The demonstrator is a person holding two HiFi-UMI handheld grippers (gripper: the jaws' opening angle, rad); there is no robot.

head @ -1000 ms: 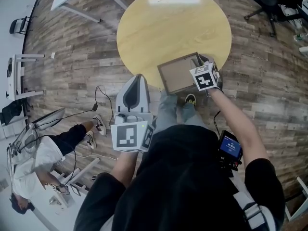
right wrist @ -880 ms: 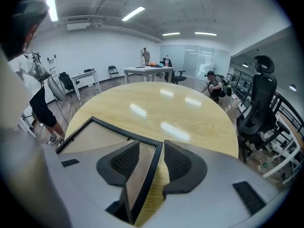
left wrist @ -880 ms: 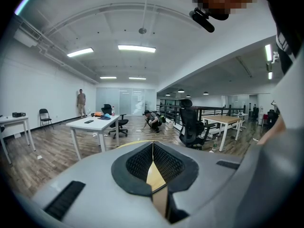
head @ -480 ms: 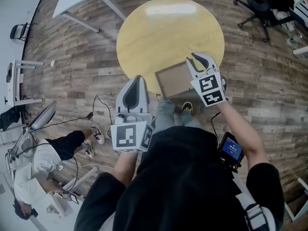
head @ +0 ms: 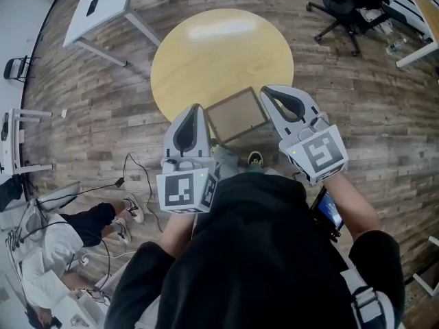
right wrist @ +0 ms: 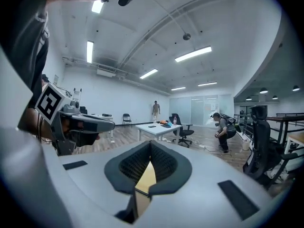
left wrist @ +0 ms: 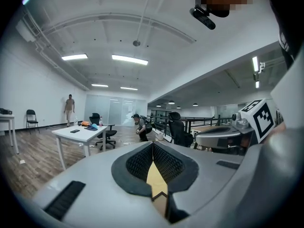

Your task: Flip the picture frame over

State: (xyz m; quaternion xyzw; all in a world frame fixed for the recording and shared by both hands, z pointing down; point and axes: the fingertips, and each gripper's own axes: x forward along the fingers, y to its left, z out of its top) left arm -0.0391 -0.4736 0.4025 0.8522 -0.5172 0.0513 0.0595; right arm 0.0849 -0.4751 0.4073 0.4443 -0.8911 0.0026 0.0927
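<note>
The picture frame (head: 236,115) lies flat at the near edge of the round yellow table (head: 219,46), its brown panel facing up. Both grippers hover above it and touch nothing. My left gripper (head: 194,110) is over the frame's left side with its jaws together; the left gripper view shows the same meeting tips (left wrist: 153,144). My right gripper (head: 267,90) is raised over the frame's right corner. Its jaws have just closed with nothing between them, and the right gripper view shows them pressed together (right wrist: 150,144). Both point nearly level into the room.
A white desk (head: 103,5) stands beyond the table at the left and an office chair (head: 343,9) at the right. A person (head: 62,232) sits on the wooden floor at lower left beside a cable (head: 137,177). Other people stand farther off.
My right gripper left the frame's right edge, rose high toward the camera and shut. The frame stays flat on the table. My left gripper lifted a little.
</note>
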